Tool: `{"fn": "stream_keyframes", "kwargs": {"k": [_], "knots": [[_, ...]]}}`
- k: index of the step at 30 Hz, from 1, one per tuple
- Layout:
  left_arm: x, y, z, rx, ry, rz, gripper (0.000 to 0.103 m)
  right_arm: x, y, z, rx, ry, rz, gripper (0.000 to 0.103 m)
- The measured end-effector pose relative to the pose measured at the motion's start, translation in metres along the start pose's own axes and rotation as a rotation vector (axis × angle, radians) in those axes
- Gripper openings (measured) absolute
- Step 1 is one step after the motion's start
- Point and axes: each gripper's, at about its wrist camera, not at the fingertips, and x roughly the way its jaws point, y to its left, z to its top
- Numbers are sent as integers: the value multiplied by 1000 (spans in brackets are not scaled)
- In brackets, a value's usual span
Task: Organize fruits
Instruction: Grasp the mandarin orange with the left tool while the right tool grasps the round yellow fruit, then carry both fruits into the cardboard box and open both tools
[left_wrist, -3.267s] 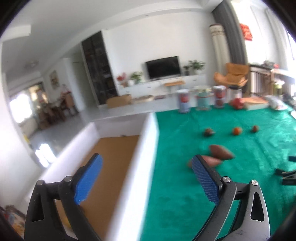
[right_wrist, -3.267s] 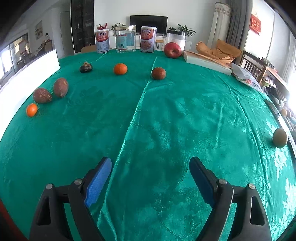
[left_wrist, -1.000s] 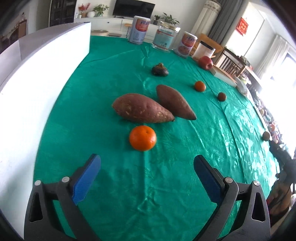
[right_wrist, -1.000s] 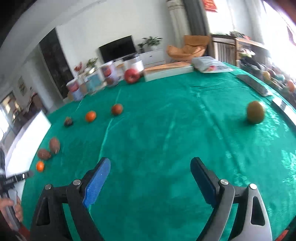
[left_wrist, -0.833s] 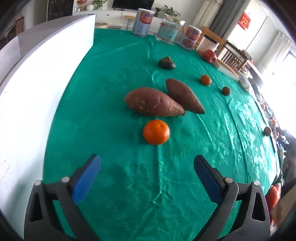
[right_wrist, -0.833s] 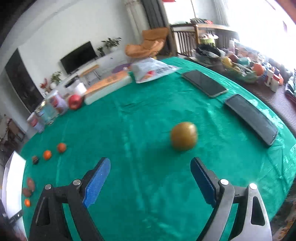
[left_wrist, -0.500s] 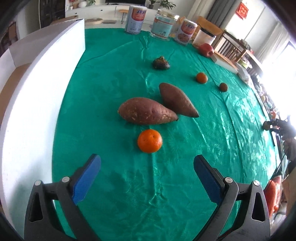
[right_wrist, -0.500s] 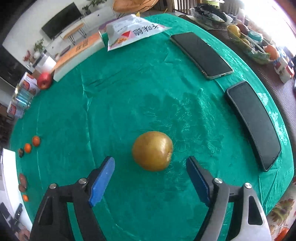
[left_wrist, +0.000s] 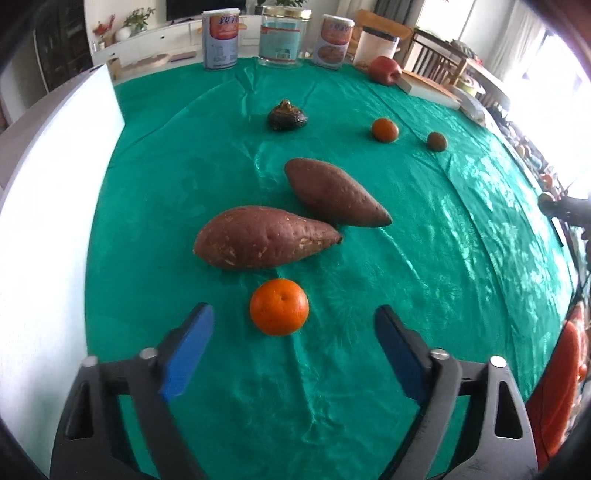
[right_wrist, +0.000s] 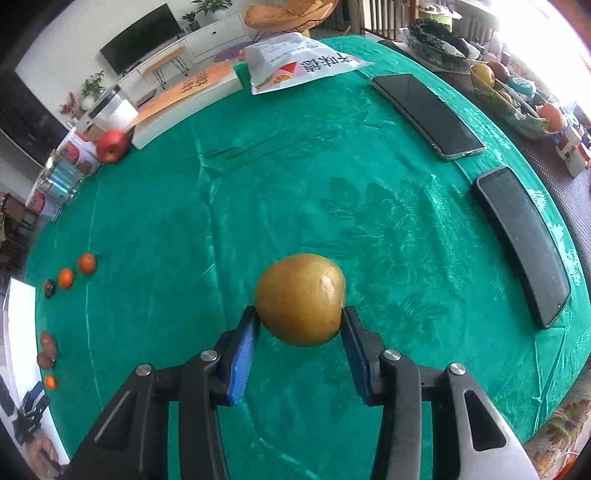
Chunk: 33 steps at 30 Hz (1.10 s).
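We see the right gripper (right_wrist: 300, 325) with jaws that have just been closing, now pinching the pear (right_wrist: 301, 298): both blue pads (right_wrist: 243, 360) touch its sides, one at 9 o'clock, one at 3. The pear sits low-centre in the right wrist view, on or just above the green cloth (right_wrist: 258, 177); we can't tell which.

The left gripper (left_wrist: 293, 334) has jaws that have just been closing too, but they're spread w/ clear gaps. The orange (left_wrist: 279, 307) lies on the cloth between the fingertips, slightly toward the 9 o'clock pad, touching neither. Nothing's held.

At 12 o'clock from the orange, just beside it, lies a sweet potato (left_wrist: 264, 242); a 2nd potato (left_wrist: 334, 192) lies at 1 o'clock, its tip close to the 1st, contact unclear. Further at 12: a dark lumpy fruit (left_wrist: 287, 116), a small orange (left_wrist: 385, 129), a brown fruit (left_wrist: 437, 141), an apple (left_wrist: 385, 70), and tins (left_wrist: 220, 38) at the far edge.

A white box wall (left_wrist: 48, 206) runs along 9 o'clock, cut off by the frame; its inside is hidden. In the right wrist view 2 phones (right_wrist: 426, 114) lie at 1–3 o'clock, a snack bag (right_wrist: 299, 62) at 12. At 7–8 o'clock the left gripper shows tiny, partly cut off, too small to read. In the left wrist view, at 3 o'clock, the right gripper is a dark blur. Red-orange fabric (left_wrist: 565, 387) at 4 o'clock is unclear.
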Motion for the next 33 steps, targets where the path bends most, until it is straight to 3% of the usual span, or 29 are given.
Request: {"fn": "stream_keyframes", "kwargs": {"k": [2, 4, 5, 6, 12, 15, 17, 21, 23, 25, 29, 33], "knots": [[14, -2, 3, 7, 22, 40, 69, -4, 9, -10, -17, 1, 51, 45], [18, -5, 4, 21, -3, 76, 68, -8, 20, -15, -36, 2, 82, 45], [18, -7, 4, 29, -10, 87, 56, -9, 28, -17, -51, 1, 87, 45], [16, -7, 3, 35, -19, 91, 30, -12, 36, -23, -70, 3, 92, 45], [-28, 4, -14, -76, -56, -3, 31, -21, 104, -57, -234, 58, 130, 45], [-87, 17, -27, -164, -119, -114, 31, -14, 175, -89, -385, 124, 190, 45], [-130, 30, -33, -198, -179, -132, 31, -14, 226, -114, -477, 159, 256, 45], [-202, 81, -48, -250, -275, 17, 31, -28, 358, -170, -664, 222, 469, 45], [-212, 113, -60, -299, -268, 119, 31, -43, 425, -196, -747, 238, 577, 45], [-206, 144, -76, -366, -231, 164, 31, -59, 496, -221, -832, 247, 667, 45], [-171, 180, -109, -464, -129, 185, 31, -65, 599, -255, -921, 262, 718, 45], [-149, 192, -131, -520, -84, 184, 32, -45, 657, -278, -967, 292, 663, 45]]}}
